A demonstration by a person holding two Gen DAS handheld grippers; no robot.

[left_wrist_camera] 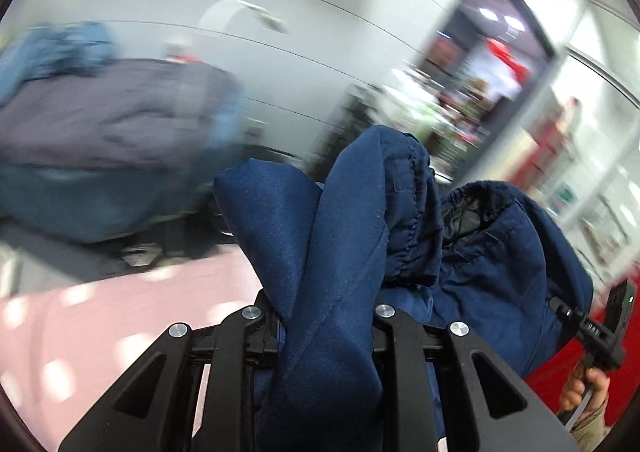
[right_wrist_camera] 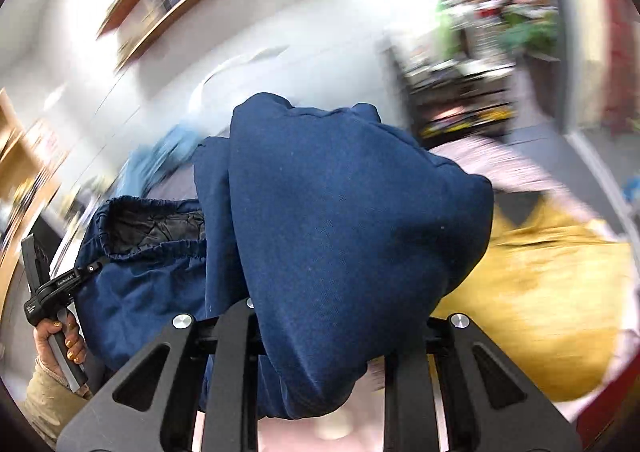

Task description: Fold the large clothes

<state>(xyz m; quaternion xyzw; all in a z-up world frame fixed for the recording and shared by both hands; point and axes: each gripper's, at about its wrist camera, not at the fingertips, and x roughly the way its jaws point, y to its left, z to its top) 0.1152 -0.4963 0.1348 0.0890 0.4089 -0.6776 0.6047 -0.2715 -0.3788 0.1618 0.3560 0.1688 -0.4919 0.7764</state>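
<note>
A navy blue garment (left_wrist_camera: pixel 352 236) with an elastic cuffed opening and black lining (left_wrist_camera: pixel 468 216) hangs bunched between both grippers, lifted off the pink surface. My left gripper (left_wrist_camera: pixel 324 316) is shut on a fold of it; the cloth hides its fingertips. My right gripper (right_wrist_camera: pixel 340 312) is shut on another part of the same garment (right_wrist_camera: pixel 340 220), which drapes over its fingers. The right gripper also shows in the left wrist view (left_wrist_camera: pixel 588 328), at the garment's edge. The left gripper shows in the right wrist view (right_wrist_camera: pixel 52 288).
A pink surface (left_wrist_camera: pixel 100 332) lies below. A pile of grey and light blue clothes (left_wrist_camera: pixel 100 124) sits at the left. A mustard yellow cloth (right_wrist_camera: pixel 552 292) lies on the right. Shelves and a white wall are behind, blurred.
</note>
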